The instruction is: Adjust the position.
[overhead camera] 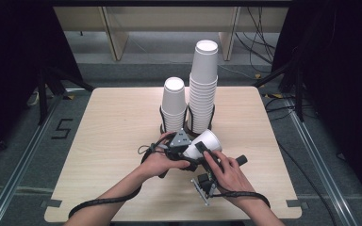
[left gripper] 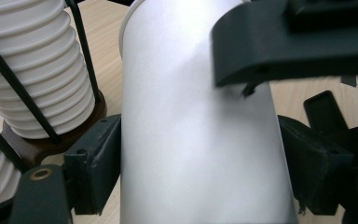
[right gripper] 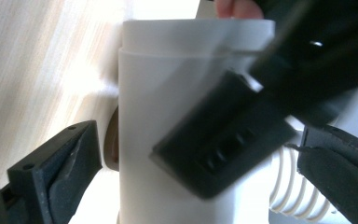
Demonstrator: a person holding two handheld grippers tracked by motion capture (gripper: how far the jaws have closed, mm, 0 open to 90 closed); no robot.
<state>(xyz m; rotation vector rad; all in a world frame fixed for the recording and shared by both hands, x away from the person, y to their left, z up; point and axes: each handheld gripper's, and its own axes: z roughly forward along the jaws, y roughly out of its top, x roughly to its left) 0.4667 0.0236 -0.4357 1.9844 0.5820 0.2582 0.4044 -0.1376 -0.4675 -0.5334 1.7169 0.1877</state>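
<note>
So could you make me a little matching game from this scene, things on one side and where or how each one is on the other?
Things:
1. taller cup stack
2. shorter cup stack
3. single paper cup
4. right hand-held gripper

States:
A. jaws open, standing clear of the cup's sides
B. tilted, clamped in the left hand-held gripper
C. upright in a wire holder, to the left of the other stack in the high view
D. upright in a wire holder, rising highest

Pairs: 1-D, 2-C, 3-B, 4-A
</note>
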